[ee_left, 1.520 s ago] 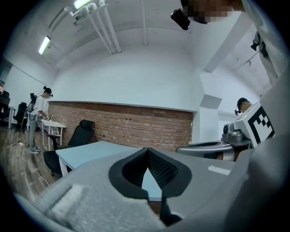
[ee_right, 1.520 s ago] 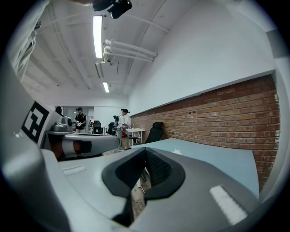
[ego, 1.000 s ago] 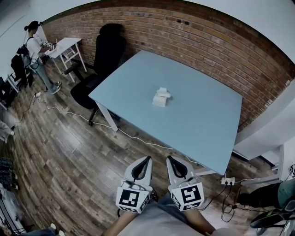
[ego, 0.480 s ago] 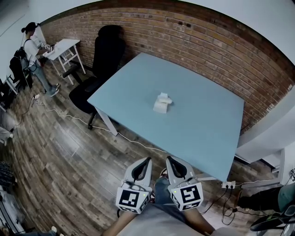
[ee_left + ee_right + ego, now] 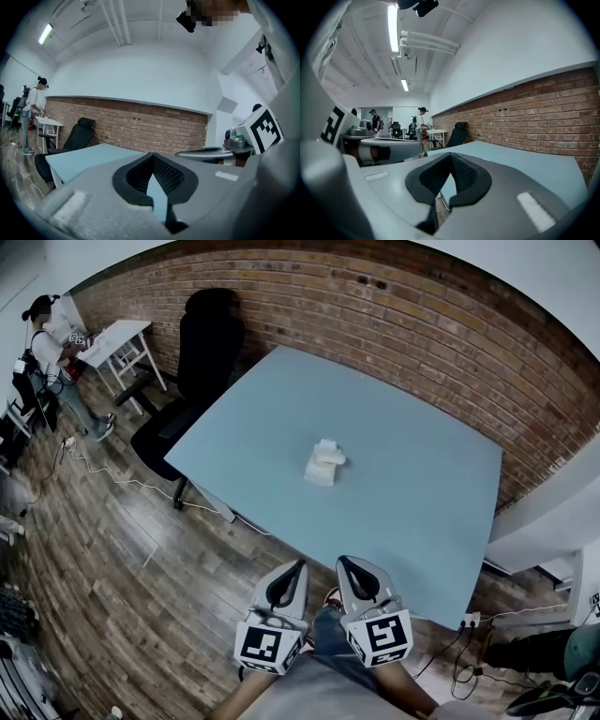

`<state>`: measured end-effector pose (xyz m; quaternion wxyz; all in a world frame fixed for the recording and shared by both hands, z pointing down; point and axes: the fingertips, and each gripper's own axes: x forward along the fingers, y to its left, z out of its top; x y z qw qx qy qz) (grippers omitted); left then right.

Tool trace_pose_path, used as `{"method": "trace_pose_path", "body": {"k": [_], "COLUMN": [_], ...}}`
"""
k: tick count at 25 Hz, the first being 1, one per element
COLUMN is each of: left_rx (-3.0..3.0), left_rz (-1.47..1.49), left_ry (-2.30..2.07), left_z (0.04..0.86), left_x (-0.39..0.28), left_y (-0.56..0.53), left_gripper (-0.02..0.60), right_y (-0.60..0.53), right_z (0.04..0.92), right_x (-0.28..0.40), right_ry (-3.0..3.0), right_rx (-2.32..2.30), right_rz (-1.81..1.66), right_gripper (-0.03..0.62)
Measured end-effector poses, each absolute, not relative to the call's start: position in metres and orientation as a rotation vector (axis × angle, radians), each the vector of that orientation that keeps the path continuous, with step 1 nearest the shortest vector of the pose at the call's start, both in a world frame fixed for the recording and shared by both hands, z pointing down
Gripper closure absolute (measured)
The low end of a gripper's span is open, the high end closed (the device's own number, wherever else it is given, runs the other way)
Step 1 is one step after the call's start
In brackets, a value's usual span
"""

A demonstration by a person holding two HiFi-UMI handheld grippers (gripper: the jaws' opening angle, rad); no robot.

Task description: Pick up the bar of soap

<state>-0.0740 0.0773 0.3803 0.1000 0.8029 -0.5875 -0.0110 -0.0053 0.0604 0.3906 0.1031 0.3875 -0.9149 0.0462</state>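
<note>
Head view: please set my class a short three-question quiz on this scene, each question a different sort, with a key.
1. True or false: the bar of soap lies on the blue table.
2. Which seat stands beside the table? A) black office chair B) red stool C) green sofa
3. Fill in: the left claw and the right claw are both ____, with nothing between them.
Key: 1 true; 2 A; 3 shut.

There are two grippers (image 5: 301, 563) (image 5: 343, 561), one blue table (image 5: 403, 493), one bar of soap (image 5: 322, 465) and one black office chair (image 5: 208, 343).
</note>
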Motion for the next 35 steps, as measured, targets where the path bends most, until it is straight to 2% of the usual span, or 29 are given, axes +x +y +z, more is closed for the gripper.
{"method": "trace_pose_path", "body": {"k": [7, 20, 35], "left_rx": [2.354, 2.342, 2.356], "left_rz": [-0.012, 0.056, 0.163], "left_ry": [-1.738, -1.750, -1.718], "left_z": [0.389, 0.395, 0.421], "left_x": [-0.067, -0.046, -0.088], "left_y": [0.013, -0.082, -0.148], "left_gripper": [0.581, 0.581, 0.581], "right_y": [-0.001, -0.090, -0.154], "right_z": [0.404, 0.418, 0.436], "right_x": [0.002, 0.019, -0.002], "right_ry": [-2.680, -2.624, -2.618], "right_rx": [1.114, 1.031, 1.096], "right_rz": [0.173, 0.008, 0.084], "right_gripper": [0.591, 0.591, 0.591]}}
